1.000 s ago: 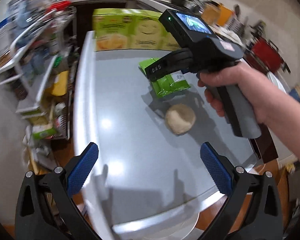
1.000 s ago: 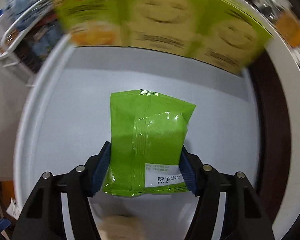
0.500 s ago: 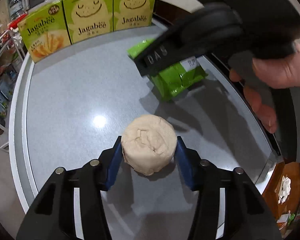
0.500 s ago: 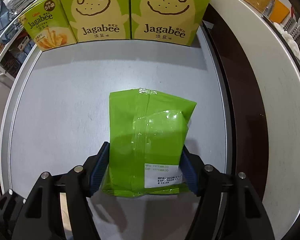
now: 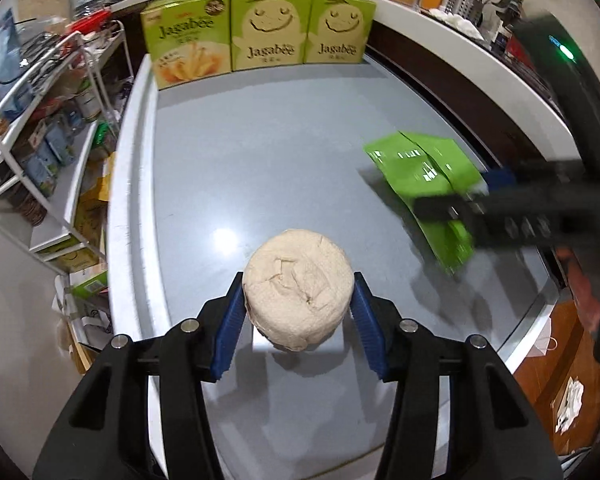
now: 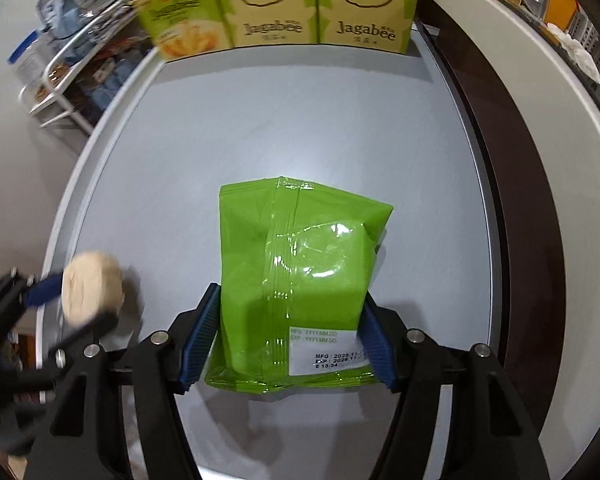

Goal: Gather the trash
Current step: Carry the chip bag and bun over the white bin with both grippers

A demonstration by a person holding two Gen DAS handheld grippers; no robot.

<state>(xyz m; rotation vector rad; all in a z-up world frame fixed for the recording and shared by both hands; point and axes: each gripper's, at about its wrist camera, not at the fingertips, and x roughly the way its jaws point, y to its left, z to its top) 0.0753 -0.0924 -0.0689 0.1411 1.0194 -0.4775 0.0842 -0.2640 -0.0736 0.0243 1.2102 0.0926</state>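
My left gripper [image 5: 298, 320] is shut on a beige crumpled paper ball [image 5: 298, 294], held just above the grey table [image 5: 260, 160]. My right gripper [image 6: 288, 340] is shut on a green snack packet [image 6: 296, 280], its white date label facing up. In the left wrist view the packet [image 5: 424, 176] hangs at the right, clear of the table, with the right gripper [image 5: 480, 192] blurred beside it. In the right wrist view the ball [image 6: 92, 288] and left gripper [image 6: 76, 300] show blurred at the left.
Three green Jagabee boxes [image 5: 260, 36] stand along the table's far edge. A white wire rack [image 5: 40, 120] with packaged goods stands left of the table. A raised white counter [image 6: 540, 100] with a dark wall runs along the right.
My left gripper came down from open and closed on the paper ball, then lifted it slightly. My right gripper kept its hold on the green packet and moved it right and toward me.
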